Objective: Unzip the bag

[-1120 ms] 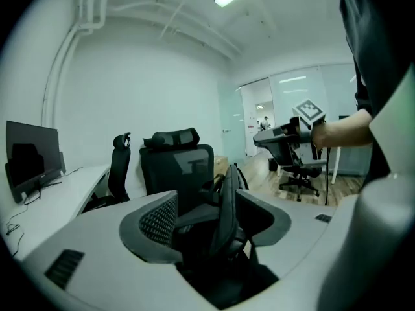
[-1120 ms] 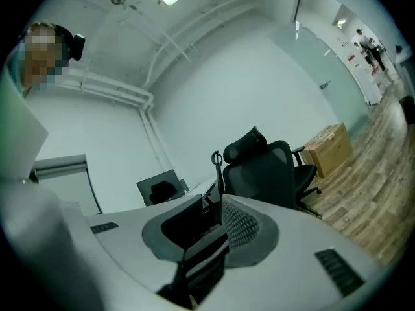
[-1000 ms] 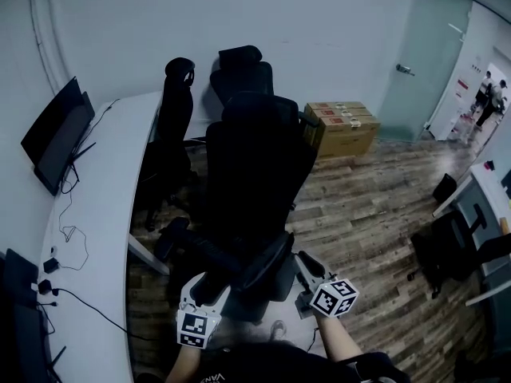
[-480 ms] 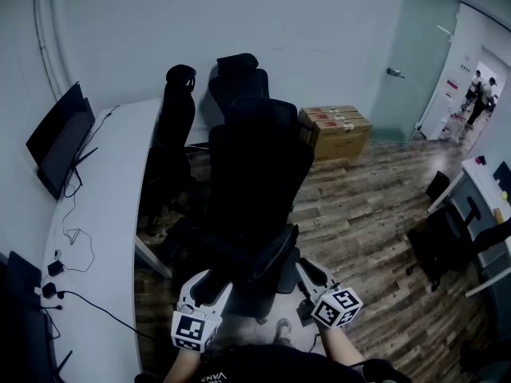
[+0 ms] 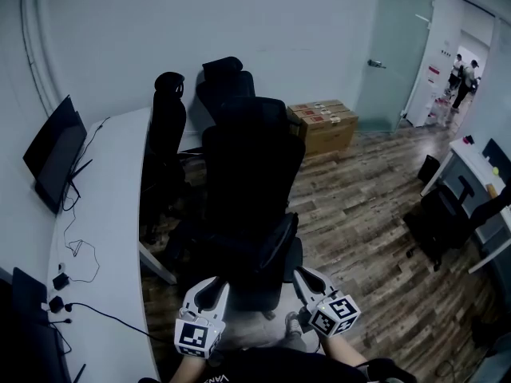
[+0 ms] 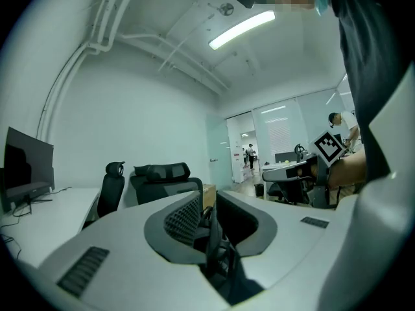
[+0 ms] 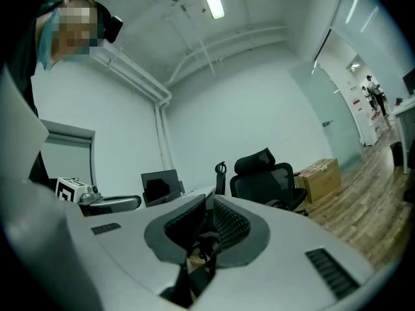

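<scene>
Bag (image 6: 219,261) fabric, black and thin, clamped in right tongs (image 7: 209,207); left tongs (image 6: 209,207) just closed onto it

The person holds both arms low and forward, a little apart, pointing roughly level. The left gripper (image 5: 211,284) has just been closing its jaws onto a thin dark strap (image 6: 213,238). The right gripper (image 5: 303,273) pinches a dark strap end (image 7: 201,259).

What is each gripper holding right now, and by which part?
Left gripper, jaws just closing in, pinches a thin black strap; right gripper pinches a dark tan-tipped strap. Which part of what cannot be told.
</scene>
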Action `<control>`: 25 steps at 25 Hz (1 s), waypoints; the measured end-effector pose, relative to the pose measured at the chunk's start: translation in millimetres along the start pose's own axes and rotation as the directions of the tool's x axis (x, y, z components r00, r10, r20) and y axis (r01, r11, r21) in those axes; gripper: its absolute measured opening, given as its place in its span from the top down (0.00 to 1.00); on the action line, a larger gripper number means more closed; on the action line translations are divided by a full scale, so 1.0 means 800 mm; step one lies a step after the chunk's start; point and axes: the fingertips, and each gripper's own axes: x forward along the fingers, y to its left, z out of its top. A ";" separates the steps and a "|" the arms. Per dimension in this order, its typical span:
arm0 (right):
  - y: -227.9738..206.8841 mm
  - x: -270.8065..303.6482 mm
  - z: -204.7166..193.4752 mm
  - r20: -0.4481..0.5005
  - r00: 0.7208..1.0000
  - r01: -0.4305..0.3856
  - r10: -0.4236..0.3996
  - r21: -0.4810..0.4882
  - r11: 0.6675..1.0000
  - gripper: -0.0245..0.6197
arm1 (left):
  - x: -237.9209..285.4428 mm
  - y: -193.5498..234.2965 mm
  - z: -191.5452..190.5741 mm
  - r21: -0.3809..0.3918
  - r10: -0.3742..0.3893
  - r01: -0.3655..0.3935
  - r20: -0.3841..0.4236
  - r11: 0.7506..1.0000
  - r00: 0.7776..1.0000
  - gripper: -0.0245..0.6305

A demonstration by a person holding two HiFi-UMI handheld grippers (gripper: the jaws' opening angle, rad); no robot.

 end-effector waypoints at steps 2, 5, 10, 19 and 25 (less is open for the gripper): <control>0.011 -0.008 -0.007 -0.005 1.000 0.010 -0.010 -0.008 1.000 0.87 | -0.011 -0.001 -0.006 0.007 -0.007 0.007 -0.002 1.000 1.000 0.85; 0.027 -0.022 -0.018 -0.009 1.000 0.026 -0.027 -0.028 0.999 0.88 | -0.026 -0.006 -0.011 0.015 -0.024 0.024 0.003 1.000 1.000 0.89; 0.049 -0.035 -0.038 -0.042 0.997 0.068 -0.071 -0.079 0.995 0.89 | -0.043 -0.012 -0.022 0.005 -0.070 0.070 -0.016 0.998 0.997 0.92; 0.075 -0.053 -0.073 -0.094 0.991 0.085 -0.094 -0.098 0.992 0.89 | -0.071 -0.029 -0.053 -0.028 -0.134 0.133 -0.044 0.991 0.990 0.93; 0.080 -0.064 -0.081 -0.107 0.989 0.092 -0.102 -0.091 0.992 0.89 | -0.079 -0.037 -0.063 -0.029 -0.145 0.143 -0.050 0.989 0.988 0.93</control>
